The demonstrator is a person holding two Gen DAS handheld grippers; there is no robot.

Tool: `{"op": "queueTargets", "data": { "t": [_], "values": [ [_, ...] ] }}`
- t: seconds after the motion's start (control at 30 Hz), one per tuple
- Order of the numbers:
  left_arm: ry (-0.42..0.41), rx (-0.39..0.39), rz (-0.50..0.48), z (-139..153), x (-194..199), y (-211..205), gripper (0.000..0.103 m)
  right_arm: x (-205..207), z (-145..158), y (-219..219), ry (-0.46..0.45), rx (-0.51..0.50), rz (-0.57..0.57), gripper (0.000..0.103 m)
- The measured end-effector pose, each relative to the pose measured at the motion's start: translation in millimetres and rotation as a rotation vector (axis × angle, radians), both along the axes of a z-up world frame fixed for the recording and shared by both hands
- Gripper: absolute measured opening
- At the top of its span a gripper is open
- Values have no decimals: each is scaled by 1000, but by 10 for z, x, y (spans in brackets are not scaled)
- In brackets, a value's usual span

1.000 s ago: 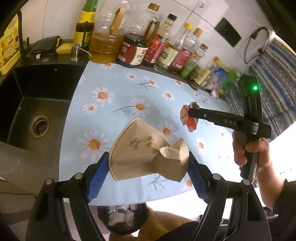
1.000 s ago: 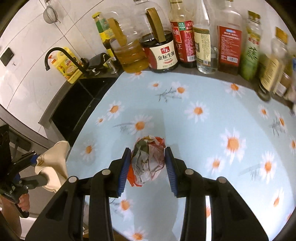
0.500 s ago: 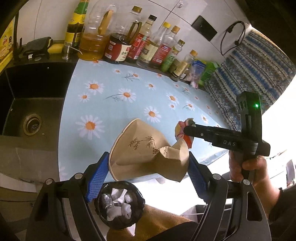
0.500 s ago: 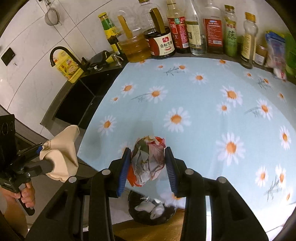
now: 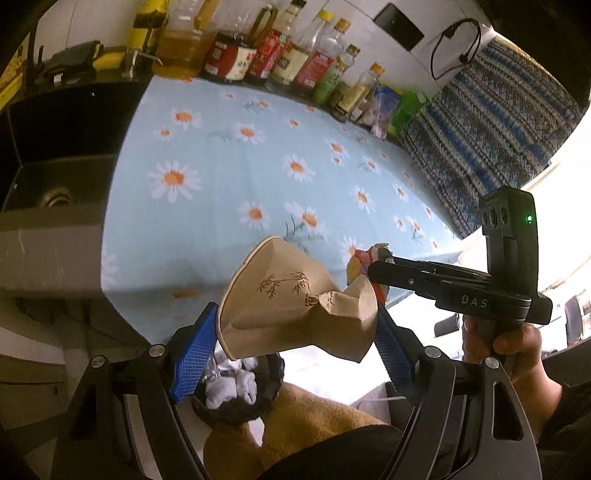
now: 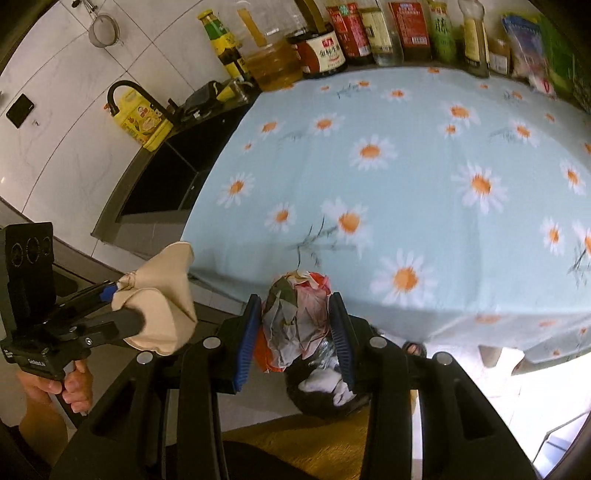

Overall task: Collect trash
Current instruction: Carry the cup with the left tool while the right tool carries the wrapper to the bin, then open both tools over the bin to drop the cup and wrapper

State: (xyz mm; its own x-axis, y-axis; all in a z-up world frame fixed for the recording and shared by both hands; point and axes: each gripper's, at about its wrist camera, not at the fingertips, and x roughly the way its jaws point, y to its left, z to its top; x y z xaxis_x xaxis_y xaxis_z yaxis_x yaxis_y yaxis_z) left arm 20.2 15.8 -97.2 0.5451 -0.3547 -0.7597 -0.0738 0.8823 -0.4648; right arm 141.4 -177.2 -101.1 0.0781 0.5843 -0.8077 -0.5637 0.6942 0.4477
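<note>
Looking along your right gripper [image 6: 297,326] you see its pads squeeze a crinkly paper ball [image 6: 295,317] over the black trash bin [image 6: 325,391], while your left gripper [image 5: 295,336] view shows a squashed tan paper cup [image 5: 295,299] gripped past the flowery tablecloth [image 5: 258,166].

Daisy-print tablecloth [image 6: 406,155] covers the counter. Row of sauce and oil bottles [image 6: 369,33] along its 12 o'clock edge, against the tiled wall [image 6: 55,122]. Dark sink [image 5: 55,155] at 9 o'clock; striped blue fabric [image 5: 491,110] at 2 o'clock.
</note>
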Motion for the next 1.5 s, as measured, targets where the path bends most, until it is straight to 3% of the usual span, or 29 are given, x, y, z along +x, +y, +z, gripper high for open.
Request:
{"op": "queueTargets", "data": {
  "t": [0.37,0.9,1.1,1.2,1.5],
  "values": [
    [127,44,-38,-488,-100,-215,78,-250,-585,-95,130,-58,1,40],
    [317,38,-55,-1212,-75,-275,78,-386,-1312,-158,266,-137,-3,41],
    [371,19,-35,-1356,-33,-293,79,-369,-1407,-127,295,-134,-11,43],
    [387,-2,-35,-1400,-6,-271,93,-353,-1410,-113,298,-130,-21,62],
    [370,19,-5,-1357,21,-135,94,-276,-1319,-111,276,-144,-60,63]
  ]
}}
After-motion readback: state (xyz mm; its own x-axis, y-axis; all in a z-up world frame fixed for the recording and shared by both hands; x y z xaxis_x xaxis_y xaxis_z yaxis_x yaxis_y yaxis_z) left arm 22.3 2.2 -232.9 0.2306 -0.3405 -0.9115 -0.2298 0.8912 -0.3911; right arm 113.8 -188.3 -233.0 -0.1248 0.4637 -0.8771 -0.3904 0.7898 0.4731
